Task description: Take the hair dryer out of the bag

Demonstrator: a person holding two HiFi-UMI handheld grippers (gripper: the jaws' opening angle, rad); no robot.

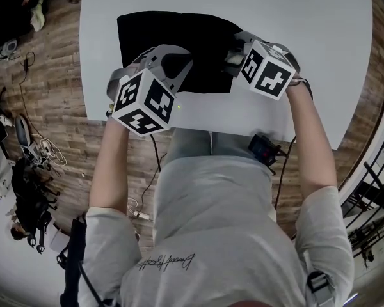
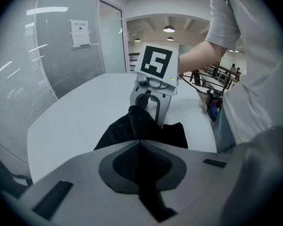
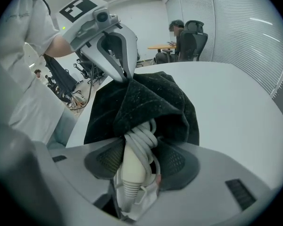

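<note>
A black cloth bag [image 1: 179, 37] lies on the white table [image 1: 320, 24]. My left gripper [image 2: 140, 144] is shut on a fold of the bag [image 2: 134, 124] at its near left edge, pinching the cloth up. The hair dryer's white handle [image 3: 130, 166] and its coiled grey cord [image 3: 144, 136] stick out of the bag's mouth [image 3: 153, 100]. My right gripper [image 3: 137, 163] holds that handle and cord between its wide-set pads. In the head view the left gripper [image 1: 178, 66] and the right gripper [image 1: 234, 57] face each other over the bag's near edge. The dryer's body is hidden inside the bag.
A small black device [image 1: 264, 148] with cables hangs at the table's near edge by the person's waist. Wooden floor with gear and cords lies to the left [image 1: 25, 139]. Office chairs and a seated person [image 3: 186, 39] are beyond the table; blinds line the walls.
</note>
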